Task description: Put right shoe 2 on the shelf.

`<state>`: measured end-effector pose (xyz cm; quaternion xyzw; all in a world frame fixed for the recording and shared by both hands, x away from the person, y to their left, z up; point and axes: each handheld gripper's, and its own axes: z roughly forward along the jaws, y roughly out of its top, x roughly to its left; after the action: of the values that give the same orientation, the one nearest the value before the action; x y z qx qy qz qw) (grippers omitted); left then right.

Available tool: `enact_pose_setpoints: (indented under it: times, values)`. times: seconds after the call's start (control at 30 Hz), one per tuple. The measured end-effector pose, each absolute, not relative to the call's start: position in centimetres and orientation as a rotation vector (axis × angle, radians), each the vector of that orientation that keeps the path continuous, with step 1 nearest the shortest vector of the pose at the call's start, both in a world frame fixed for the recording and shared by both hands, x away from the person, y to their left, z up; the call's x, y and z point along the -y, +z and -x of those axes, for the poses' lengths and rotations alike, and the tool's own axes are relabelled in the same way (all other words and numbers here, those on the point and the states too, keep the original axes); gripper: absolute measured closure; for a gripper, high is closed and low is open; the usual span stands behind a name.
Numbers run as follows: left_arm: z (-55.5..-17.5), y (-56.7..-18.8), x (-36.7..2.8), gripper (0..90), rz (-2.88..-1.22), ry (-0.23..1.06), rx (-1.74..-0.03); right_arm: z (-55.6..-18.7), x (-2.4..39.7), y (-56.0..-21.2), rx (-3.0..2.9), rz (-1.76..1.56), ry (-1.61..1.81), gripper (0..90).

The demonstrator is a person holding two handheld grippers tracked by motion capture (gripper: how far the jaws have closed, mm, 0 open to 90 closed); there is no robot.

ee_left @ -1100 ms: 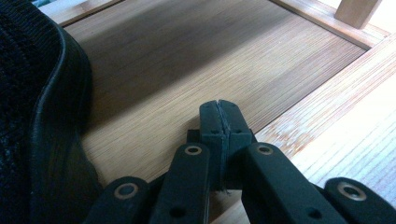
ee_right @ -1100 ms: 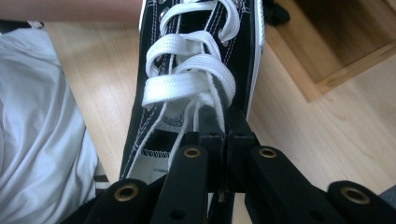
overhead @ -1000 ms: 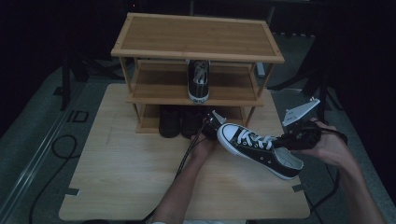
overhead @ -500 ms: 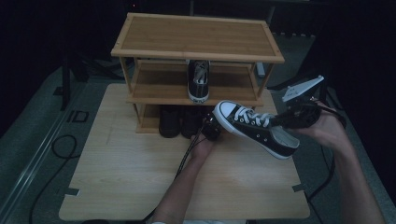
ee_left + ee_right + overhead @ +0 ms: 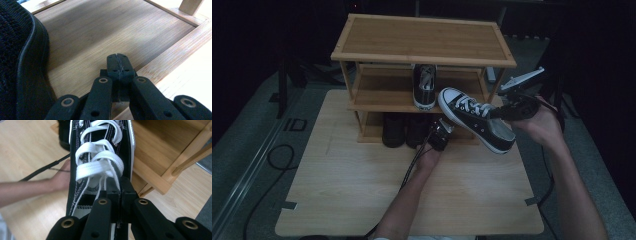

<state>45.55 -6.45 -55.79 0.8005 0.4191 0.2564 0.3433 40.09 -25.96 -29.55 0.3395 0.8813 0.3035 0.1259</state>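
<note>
High view above the table (image 5: 337, 200); both tongs views close, sharing the rack (image 5: 422, 37).

The left forearm reaches straight forward up the middle, its left gripper (image 5: 441, 136) low, jaws pressed together with nothing between. The right arm angles in from the lower right, wrist raised; the right gripper (image 5: 504, 111) points left, jaws clamped.

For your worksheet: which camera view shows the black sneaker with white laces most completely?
The high view: the black sneaker appears whole, toe to heel, lifted by the right gripper beside the rack. The right gripper view crops it to laces and tongue.
</note>
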Motion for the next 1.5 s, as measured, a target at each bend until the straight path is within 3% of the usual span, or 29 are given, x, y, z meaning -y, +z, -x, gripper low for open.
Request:
enact_pose_setpoints:
  times: [1.17, 1.3, 1.5]
  values:
    - [-45.6, -55.8, 6.5, 89.9, -2.077, 0.660, -1.092, -43.0, 21.7, -31.8, -2.199, -1.358, 0.968, 88.1]
    - [-45.6, -55.8, 6.5, 89.9, -2.078, 0.665, -1.091, -43.0, 21.9, -31.8, -2.198, -1.336, 1.014, 84.4]
    - [-45.6, -55.8, 6.5, 89.9, -2.077, 0.654, -1.089, -42.9, 22.2, -31.4, -2.237, -1.305, 1.092, 70.3]
